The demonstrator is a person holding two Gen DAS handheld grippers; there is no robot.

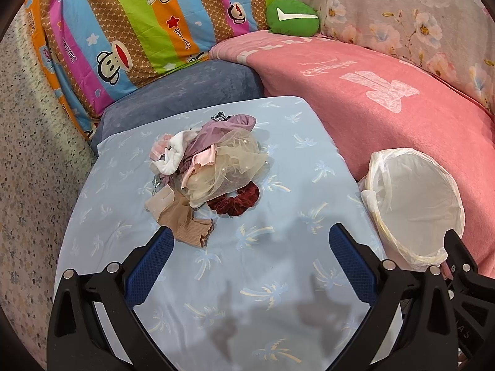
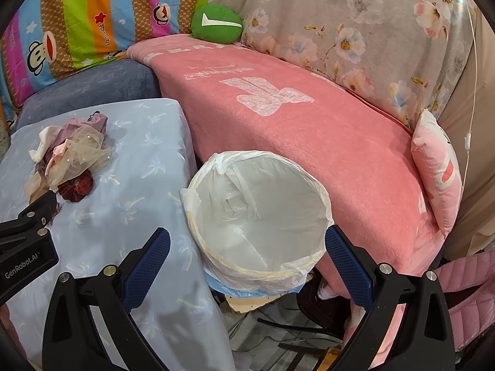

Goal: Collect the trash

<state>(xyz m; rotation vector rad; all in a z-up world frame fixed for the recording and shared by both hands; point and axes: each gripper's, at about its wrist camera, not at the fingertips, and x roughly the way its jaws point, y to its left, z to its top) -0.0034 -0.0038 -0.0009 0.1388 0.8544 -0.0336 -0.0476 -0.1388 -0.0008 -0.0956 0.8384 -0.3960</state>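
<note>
We see a table draped in a pale blue cloth printed with palm trees (image 1: 278,167), and at the centre of the left wrist view sits a small heap of fabric scraps (image 1: 204,170): cream tulle with pearl beads, mauve satin, white and pink pieces, and a beige ribbed scrap at the near edge. A dark red velvet scrunchie (image 1: 235,201) touches the lower right side of the heap. Our left gripper (image 1: 250,241) fills the lower part of that frame, its blue-padded jaws spread wide and holding nothing, the left pad just beside the beige scrap. At the right edge of the same frame stands a round bin lined with a white plastic bag (image 1: 414,204), with nothing visible inside it, pressed between the table edge and a sofa seat covered by a pink blanket (image 1: 386,99). In the right wrist view, our right gripper (image 2: 247,241) hovers with its jaws wide apart and empty, framing the bin from above in the lower centre. In this view the heap lies at the middle left of the frame. Across the top of both views we see a striped cartoon-monkey bedsheet (image 1: 130,24), a green plush cushion (image 1: 292,17) and a grey floral cover (image 1: 402,15). A pink cushion (image 2: 439,167) leans at the right edge of the right wrist view.
</note>
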